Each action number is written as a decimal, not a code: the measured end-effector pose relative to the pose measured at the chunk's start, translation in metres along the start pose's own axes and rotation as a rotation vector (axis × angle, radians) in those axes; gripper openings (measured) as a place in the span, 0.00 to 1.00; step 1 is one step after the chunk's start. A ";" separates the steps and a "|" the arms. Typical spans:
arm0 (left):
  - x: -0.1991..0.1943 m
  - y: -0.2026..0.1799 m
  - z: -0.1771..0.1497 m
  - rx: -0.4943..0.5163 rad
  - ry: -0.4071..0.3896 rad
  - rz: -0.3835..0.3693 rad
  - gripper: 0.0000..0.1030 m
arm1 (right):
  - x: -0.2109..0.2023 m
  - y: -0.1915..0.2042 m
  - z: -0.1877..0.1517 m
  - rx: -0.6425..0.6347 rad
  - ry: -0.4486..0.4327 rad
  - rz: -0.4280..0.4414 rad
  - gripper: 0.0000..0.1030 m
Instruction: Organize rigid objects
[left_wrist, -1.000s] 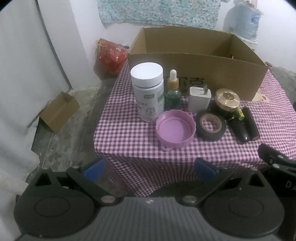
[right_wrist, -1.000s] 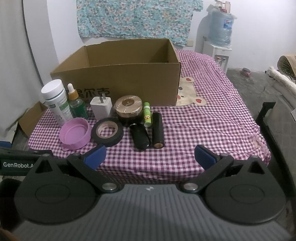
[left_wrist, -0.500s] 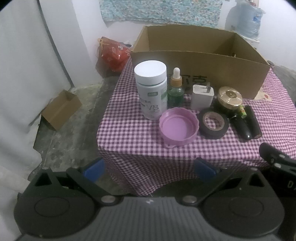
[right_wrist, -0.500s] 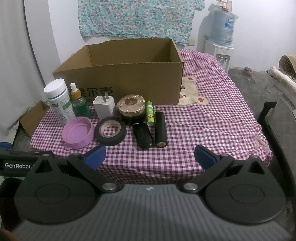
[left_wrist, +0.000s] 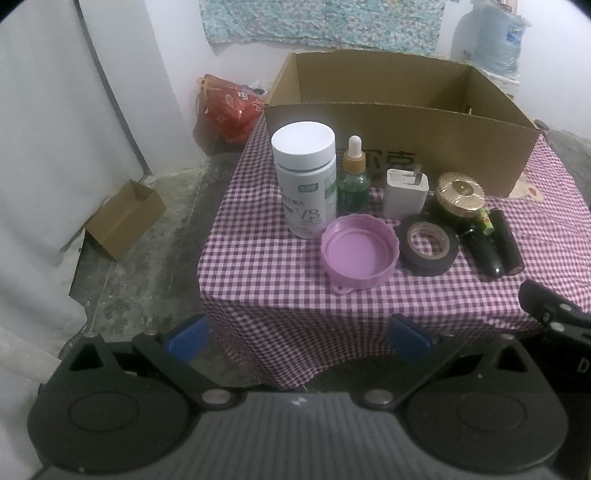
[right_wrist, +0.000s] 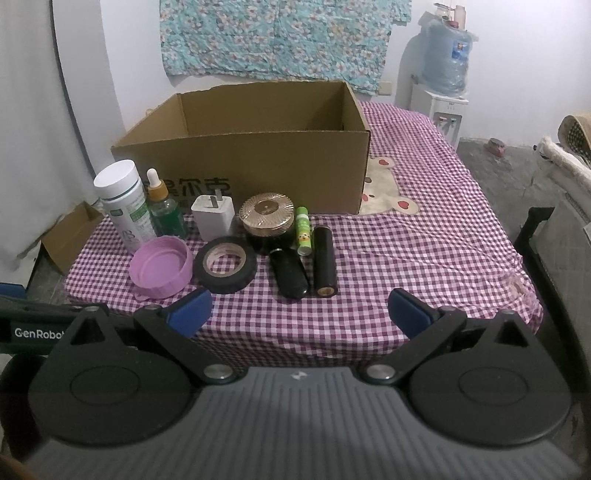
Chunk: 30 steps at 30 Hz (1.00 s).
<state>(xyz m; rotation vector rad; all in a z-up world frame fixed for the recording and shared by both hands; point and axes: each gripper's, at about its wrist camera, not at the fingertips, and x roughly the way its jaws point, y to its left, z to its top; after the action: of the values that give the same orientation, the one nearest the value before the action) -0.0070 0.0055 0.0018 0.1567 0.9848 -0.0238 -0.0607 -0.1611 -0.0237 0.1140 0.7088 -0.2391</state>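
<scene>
On the purple checked cloth, in front of an open cardboard box (left_wrist: 399, 136) (right_wrist: 258, 162), stands a row: white pill bottle (left_wrist: 306, 181) (right_wrist: 123, 201), green dropper bottle (left_wrist: 354, 181) (right_wrist: 162, 206), white charger (left_wrist: 405, 192) (right_wrist: 214, 218), gold-lidded jar (left_wrist: 460, 195) (right_wrist: 266, 218), pink lid (left_wrist: 359, 254) (right_wrist: 160, 266), black tape roll (left_wrist: 428, 245) (right_wrist: 226, 264), green lip balm (right_wrist: 303, 230) and two black tubes (right_wrist: 325, 262). My left gripper (left_wrist: 297, 334) and right gripper (right_wrist: 299, 308) are open and empty, held before the table's front edge.
A small cardboard box (left_wrist: 123, 218) and a red bag (left_wrist: 231, 107) lie on the floor at left. A water dispenser (right_wrist: 443, 85) stands at back right. The bear patch (right_wrist: 388, 192) marks bare cloth right of the box.
Both grippers have drawn back slightly and risen, so the table and objects sit a little lower and farther in view. Nothing on the table has moved.
</scene>
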 end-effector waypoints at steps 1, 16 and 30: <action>0.000 0.000 0.000 -0.001 0.000 0.000 1.00 | 0.000 0.000 0.000 -0.001 0.000 0.000 0.99; 0.003 0.003 0.000 -0.006 0.019 0.001 1.00 | 0.000 0.004 0.001 -0.013 -0.005 0.009 0.99; 0.017 -0.006 0.009 0.031 0.011 -0.037 1.00 | 0.016 -0.013 0.000 0.044 -0.003 0.033 0.99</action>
<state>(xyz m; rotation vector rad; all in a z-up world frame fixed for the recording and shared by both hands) 0.0095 -0.0007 -0.0082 0.1669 0.9982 -0.0718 -0.0526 -0.1761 -0.0343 0.1671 0.6988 -0.2229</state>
